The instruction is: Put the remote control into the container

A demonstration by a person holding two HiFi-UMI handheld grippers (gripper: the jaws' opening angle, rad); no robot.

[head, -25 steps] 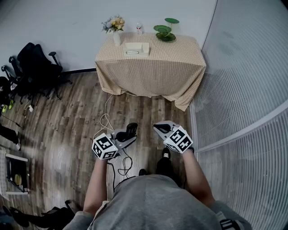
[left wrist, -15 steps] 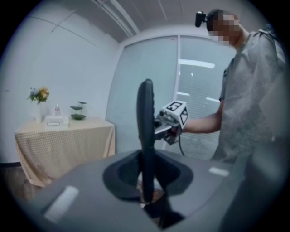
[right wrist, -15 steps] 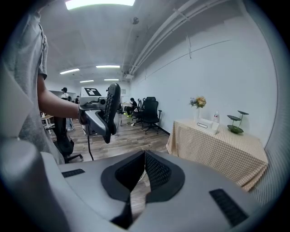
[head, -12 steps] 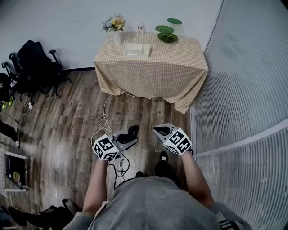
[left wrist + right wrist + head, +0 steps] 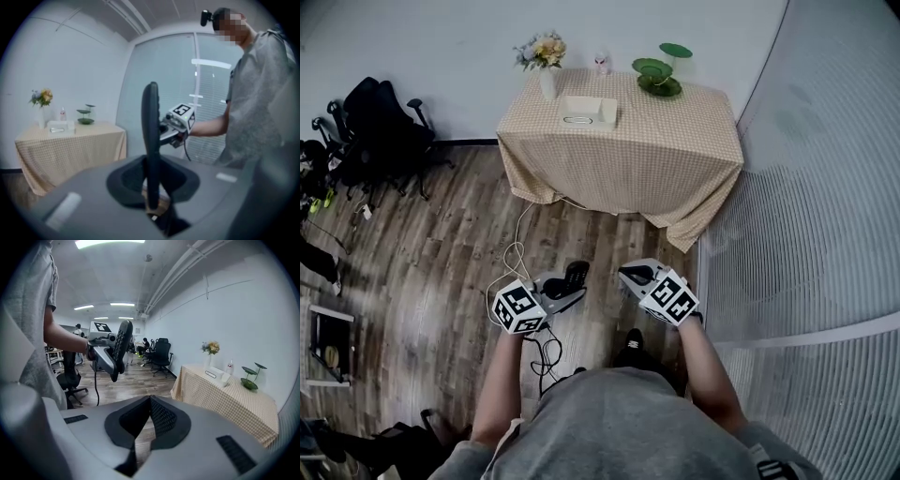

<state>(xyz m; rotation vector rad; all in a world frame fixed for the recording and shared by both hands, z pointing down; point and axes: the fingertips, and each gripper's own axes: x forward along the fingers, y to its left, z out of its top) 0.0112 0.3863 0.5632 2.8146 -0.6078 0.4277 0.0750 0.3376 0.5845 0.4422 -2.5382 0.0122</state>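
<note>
Remote control (image 5: 575,276) is seen clamped edge-on in the jaws of the left gripper (image 5: 567,289), well apart from the white container (image 5: 588,111) on the cloth-covered desk (image 5: 628,150). The jaws of the right gripper (image 5: 626,273) are pressed together on nothing. Slippage is judged possible (only the remote's lower end is pinched); the floor cable (image 5: 517,251) could also be snagged underfoot.

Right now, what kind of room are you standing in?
Probably an office or workroom. Black office chairs are bunched by the wall, a striped glass partition runs down one side, and a table under a checked cloth stands on the wood floor.
</note>
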